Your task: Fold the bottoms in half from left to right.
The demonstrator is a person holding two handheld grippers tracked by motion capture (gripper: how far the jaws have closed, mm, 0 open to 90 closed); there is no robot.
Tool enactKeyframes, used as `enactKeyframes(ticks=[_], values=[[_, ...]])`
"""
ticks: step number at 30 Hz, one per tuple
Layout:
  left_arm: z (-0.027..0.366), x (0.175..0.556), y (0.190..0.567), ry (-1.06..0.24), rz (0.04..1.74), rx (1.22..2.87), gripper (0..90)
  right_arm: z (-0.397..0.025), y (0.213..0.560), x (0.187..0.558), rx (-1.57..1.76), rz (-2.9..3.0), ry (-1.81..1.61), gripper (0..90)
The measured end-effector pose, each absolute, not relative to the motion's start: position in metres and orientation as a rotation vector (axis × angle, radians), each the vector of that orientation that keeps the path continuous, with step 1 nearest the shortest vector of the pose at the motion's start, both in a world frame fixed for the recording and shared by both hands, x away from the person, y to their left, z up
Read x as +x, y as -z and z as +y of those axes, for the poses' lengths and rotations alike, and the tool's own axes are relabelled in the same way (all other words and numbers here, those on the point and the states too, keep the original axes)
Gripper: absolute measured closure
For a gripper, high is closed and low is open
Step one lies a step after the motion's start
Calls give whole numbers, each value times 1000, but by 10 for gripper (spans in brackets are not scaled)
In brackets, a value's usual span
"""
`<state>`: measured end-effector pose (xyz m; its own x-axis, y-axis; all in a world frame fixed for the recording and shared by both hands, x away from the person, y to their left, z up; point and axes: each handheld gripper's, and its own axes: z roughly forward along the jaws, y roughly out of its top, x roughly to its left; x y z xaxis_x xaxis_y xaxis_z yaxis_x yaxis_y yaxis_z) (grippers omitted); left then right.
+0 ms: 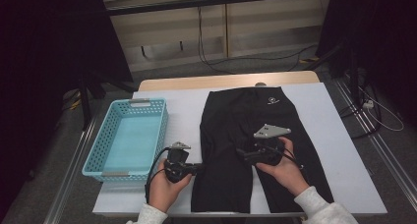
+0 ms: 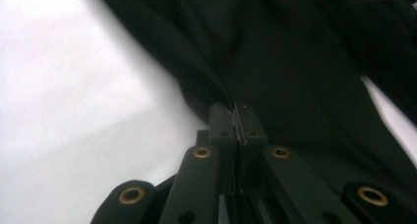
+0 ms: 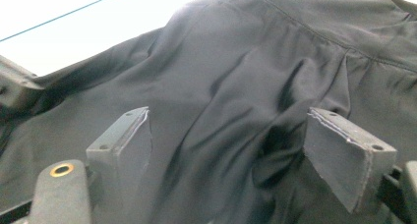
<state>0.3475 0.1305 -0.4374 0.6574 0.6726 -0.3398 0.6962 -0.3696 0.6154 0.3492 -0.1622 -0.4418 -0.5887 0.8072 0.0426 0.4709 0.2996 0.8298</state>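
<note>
Near the tabletop's (image 1: 339, 150) front edge, left gripper (image 2: 237, 123) pinching the black shorts' (image 1: 246, 135) left hem, right gripper (image 3: 228, 150) wide over the middle; thin bite, likely slipping free if tugged sideways.

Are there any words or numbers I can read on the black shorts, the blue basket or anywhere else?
No words or numbers can be read.
Small white mark on the black shorts, near the far edge: too small and blurred to read.
Blue basket: no writing shows.
Left claw, shut on the shorts' edge: no writing shows.
Right claw, open over the shorts: no writing shows.
</note>
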Motion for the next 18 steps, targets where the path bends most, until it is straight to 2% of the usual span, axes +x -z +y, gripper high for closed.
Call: enactKeyframes(ticks=[8, 18], values=[[119, 345, 431, 63, 991, 2101, 882, -146, 444, 371, 1183, 2184, -1202, 179], [116, 341, 423, 28, 952, 2083, 882, -119, 445, 394, 1172, 2223, -1197, 172]])
